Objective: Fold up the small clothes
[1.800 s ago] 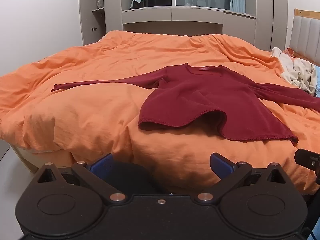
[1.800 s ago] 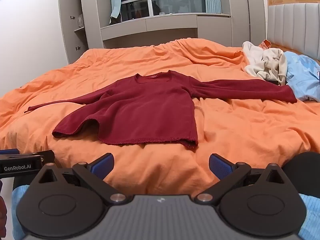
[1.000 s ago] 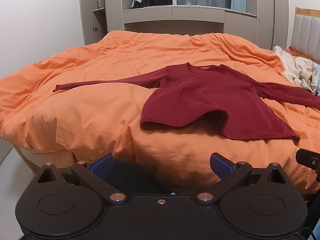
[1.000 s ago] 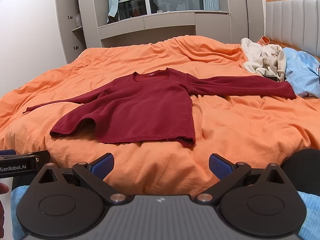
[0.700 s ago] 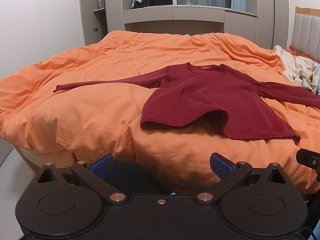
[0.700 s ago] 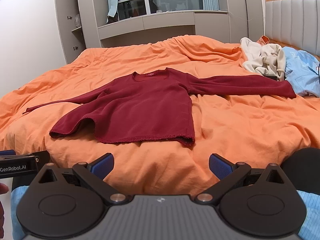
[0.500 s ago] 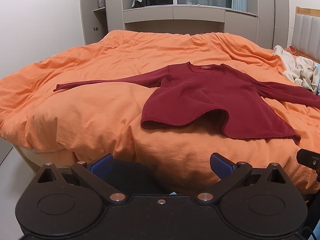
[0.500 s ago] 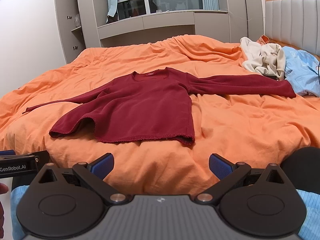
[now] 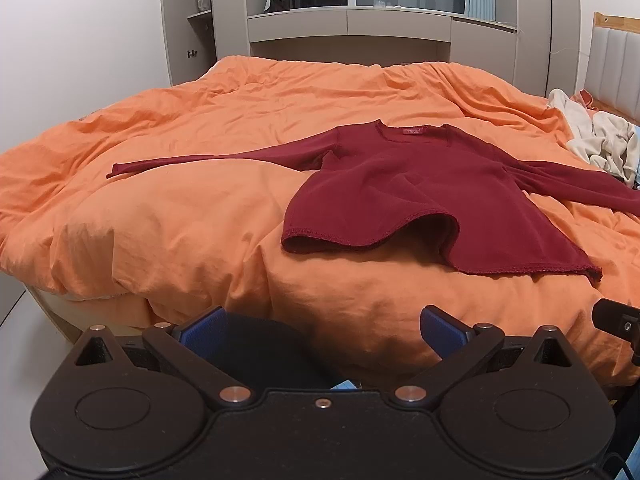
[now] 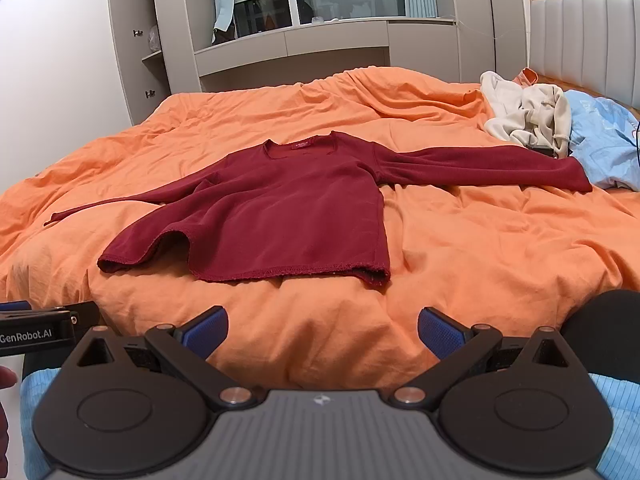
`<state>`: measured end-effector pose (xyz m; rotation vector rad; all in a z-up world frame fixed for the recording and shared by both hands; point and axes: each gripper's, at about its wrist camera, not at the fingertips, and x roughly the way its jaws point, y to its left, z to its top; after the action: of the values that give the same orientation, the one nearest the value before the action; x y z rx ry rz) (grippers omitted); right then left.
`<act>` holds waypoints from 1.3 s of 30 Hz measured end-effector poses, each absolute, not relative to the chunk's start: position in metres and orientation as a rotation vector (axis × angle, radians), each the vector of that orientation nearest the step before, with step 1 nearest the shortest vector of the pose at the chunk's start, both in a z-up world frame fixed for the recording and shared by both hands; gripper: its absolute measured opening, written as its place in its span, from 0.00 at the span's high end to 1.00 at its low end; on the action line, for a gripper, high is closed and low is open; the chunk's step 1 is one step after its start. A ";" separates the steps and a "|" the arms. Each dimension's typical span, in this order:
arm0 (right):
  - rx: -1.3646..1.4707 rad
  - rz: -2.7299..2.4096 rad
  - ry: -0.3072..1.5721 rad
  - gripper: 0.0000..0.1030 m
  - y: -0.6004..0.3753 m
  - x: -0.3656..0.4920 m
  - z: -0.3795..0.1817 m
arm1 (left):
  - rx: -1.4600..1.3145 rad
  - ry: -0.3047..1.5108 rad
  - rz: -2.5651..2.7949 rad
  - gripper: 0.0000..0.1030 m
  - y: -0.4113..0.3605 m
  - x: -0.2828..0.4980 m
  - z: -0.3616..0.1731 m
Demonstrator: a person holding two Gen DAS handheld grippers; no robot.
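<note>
The shirt lies flat on the duvet, collar away from you, hem nearest, its 2 sleeves stretched left and right so the long axis runs across your view. Your left gripper and right gripper both sit at the bed's near edge, fingers spread wide and empty, well short of the hem. Judging by the views, your right gripper faces the hem's right corner more squarely, while your left is nearer the left sleeve.

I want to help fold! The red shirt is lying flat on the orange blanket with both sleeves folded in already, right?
Not quite. The red shirt does lie flat on the orange blanket, but the right wrist view shows both sleeves stretched straight out to the sides, not folded in.
</note>
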<state>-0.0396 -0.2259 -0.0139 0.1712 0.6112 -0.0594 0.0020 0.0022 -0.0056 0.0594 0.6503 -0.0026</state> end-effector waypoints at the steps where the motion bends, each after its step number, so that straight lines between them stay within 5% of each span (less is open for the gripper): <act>1: 0.171 -0.059 0.611 0.00 -0.226 -0.040 -0.014 | 0.059 0.651 -0.003 0.01 0.002 0.002 -0.006; 39: 0.196 -0.072 0.656 0.00 -0.233 -0.027 -0.020 | 0.085 0.703 -0.018 0.01 -0.014 0.017 -0.007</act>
<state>-0.0268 -0.2329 -0.0204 0.1955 0.6561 -0.0719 0.0166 -0.0136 -0.0074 0.0850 0.7030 -0.0185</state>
